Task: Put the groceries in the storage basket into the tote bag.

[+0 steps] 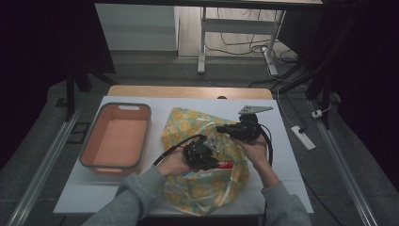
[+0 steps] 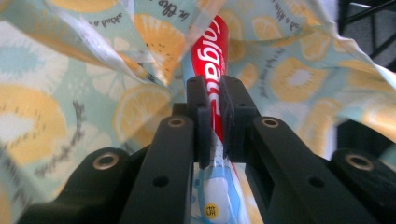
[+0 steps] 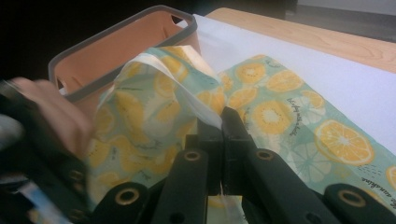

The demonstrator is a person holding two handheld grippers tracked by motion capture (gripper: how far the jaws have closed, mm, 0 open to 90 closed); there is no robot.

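Toothpaste tube (image 2: 210, 60), clamped in the left gripper (image 2: 214, 100) at the bag (image 1: 200, 186) mouth; right gripper (image 3: 219, 126) pinches the rim (lifted): best kept taut so the tube slides in cleanly.

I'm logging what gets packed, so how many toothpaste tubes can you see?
1. The toothpaste tube is clamped in the left gripper at the mouth of the lemon-print bag. More may be hidden inside the bag.

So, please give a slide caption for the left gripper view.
Left gripper clamps a red Colgate toothpaste tube at the mouth of a lemon-print bag.
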